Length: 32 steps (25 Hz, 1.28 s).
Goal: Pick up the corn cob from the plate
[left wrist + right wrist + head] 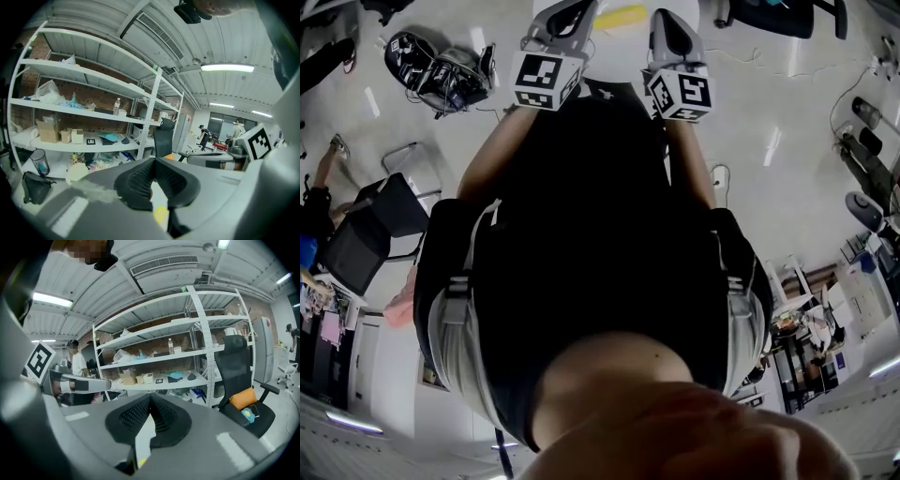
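In the head view the corn cob [621,16] shows as a yellow shape on a white surface at the top edge, between and just beyond my two grippers. My left gripper [570,17] and right gripper [672,30] point away from my body toward it, marker cubes facing the camera. In the left gripper view the left gripper [152,162] has its black ribbed pads meeting at the tips, with nothing held; a yellow patch [160,213] shows through the gap below. The right gripper [150,400] looks the same, with its pads together and empty.
A white shelf rack [93,115] with boxes and clutter fills the background of both gripper views. A black office chair [243,376] with an orange cushion stands by the rack. People [205,135] are far behind. Another black chair [375,230] stands on the floor at left.
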Motion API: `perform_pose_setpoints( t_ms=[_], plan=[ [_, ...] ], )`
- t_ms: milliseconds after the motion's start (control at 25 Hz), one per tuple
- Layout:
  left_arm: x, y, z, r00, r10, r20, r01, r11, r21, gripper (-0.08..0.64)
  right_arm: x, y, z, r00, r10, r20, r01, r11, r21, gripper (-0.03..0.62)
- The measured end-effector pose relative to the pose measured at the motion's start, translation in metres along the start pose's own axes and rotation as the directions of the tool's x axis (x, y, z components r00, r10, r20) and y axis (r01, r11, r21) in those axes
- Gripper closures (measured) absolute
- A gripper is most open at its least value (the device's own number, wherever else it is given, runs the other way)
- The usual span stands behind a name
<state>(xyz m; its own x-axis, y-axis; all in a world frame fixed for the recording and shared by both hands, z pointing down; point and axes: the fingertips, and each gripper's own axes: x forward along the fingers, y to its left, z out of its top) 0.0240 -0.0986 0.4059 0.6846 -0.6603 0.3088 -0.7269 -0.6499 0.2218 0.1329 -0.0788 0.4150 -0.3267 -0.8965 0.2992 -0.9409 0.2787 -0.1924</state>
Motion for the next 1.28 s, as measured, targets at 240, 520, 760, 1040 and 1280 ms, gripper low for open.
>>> perform_pose_setpoints(
  t_ms=[240,520,760,1040,1280],
  plan=[
    [0.006,0.010,-0.012,1.000,0.008,-0.026,-0.008,1.000,-0.006,0.557,0.011,0.000,-0.020,0.998,0.011,-0.065,-0.016,0.997,-0.074,0.584],
    [0.014,0.019,-0.030,0.998,0.010,-0.057,-0.011,1.000,-0.019,0.557,0.025,0.005,-0.058,0.979,0.084,-0.187,-0.115,0.980,-0.165,0.536],
    [0.019,0.023,-0.040,0.996,0.007,-0.085,-0.006,1.000,0.016,0.557,0.034,0.007,-0.090,0.940,0.132,-0.315,-0.223,0.936,-0.272,0.485],
    [0.032,0.024,-0.052,0.994,-0.004,-0.107,0.005,1.000,0.010,0.557,0.042,0.011,-0.147,0.870,0.166,-0.465,-0.394,0.801,-0.450,0.443],
    [0.040,0.026,-0.058,0.994,0.001,-0.111,-0.001,1.000,0.004,0.557,0.049,0.014,-0.186,0.784,0.199,-0.588,-0.542,0.679,-0.494,0.393]
  ],
)
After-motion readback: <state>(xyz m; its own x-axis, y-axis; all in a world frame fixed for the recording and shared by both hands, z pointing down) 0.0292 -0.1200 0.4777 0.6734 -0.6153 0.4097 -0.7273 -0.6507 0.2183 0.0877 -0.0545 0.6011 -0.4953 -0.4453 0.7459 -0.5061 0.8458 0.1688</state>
